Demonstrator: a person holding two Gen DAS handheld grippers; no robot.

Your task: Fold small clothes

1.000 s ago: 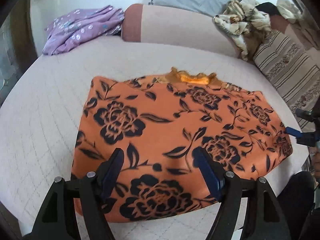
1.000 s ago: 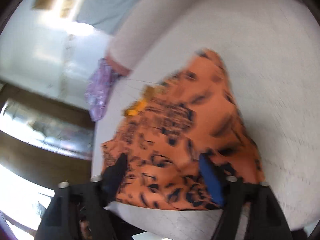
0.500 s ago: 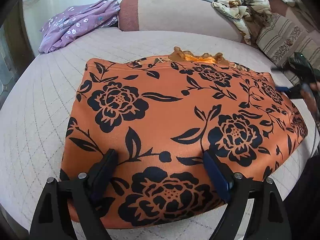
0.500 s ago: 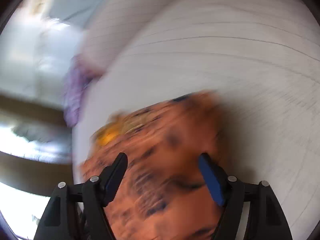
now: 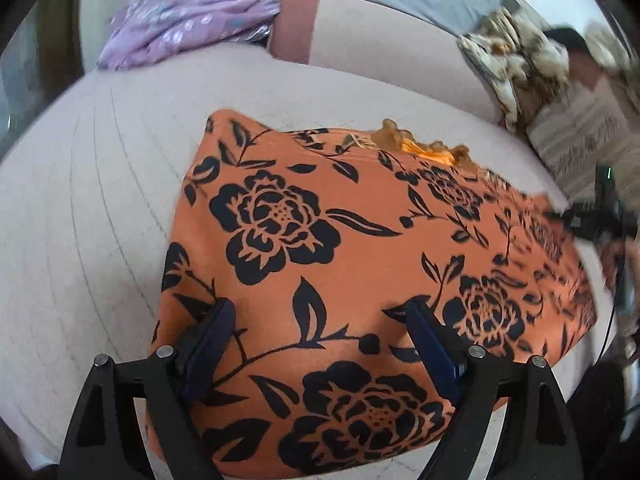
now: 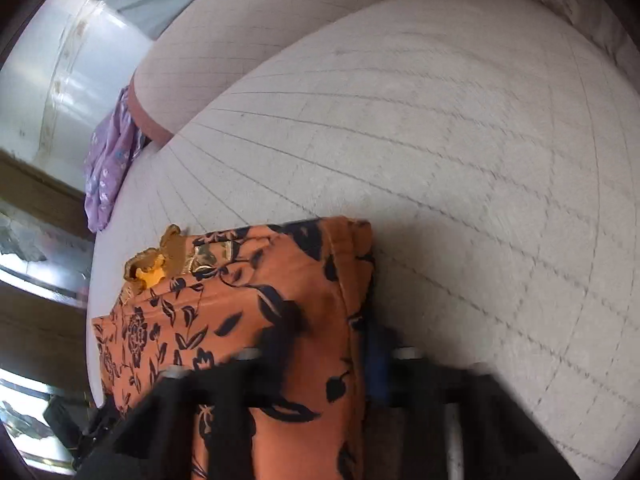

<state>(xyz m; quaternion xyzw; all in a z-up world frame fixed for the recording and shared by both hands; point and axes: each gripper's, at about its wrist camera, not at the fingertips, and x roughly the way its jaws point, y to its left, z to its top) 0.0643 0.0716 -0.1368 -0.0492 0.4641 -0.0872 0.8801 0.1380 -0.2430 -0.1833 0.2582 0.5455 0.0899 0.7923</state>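
Observation:
An orange garment with black flowers [image 5: 360, 264] lies spread on the quilted bed, a gold ruffle at its far edge. My left gripper [image 5: 320, 332] is open, its blue pads hovering over the garment's near part. In the right wrist view, my right gripper [image 6: 332, 352] straddles the garment's right edge [image 6: 280, 304], its jaws narrowed around the cloth; the view is blurred, so the grip is unclear. The right gripper also shows in the left wrist view [image 5: 592, 220] at the garment's far right corner.
The grey-white quilted mattress [image 5: 100, 208] extends left and behind. A purple flowered garment [image 5: 180, 28] lies at the back left. A pink bolster [image 5: 380, 40], a crumpled patterned cloth [image 5: 516, 64] and a striped cushion [image 5: 580, 136] line the back right.
The right gripper has swung onto the garment's right edge and its jaws have narrowed around it. The left gripper has shifted slightly over the near part, still open.

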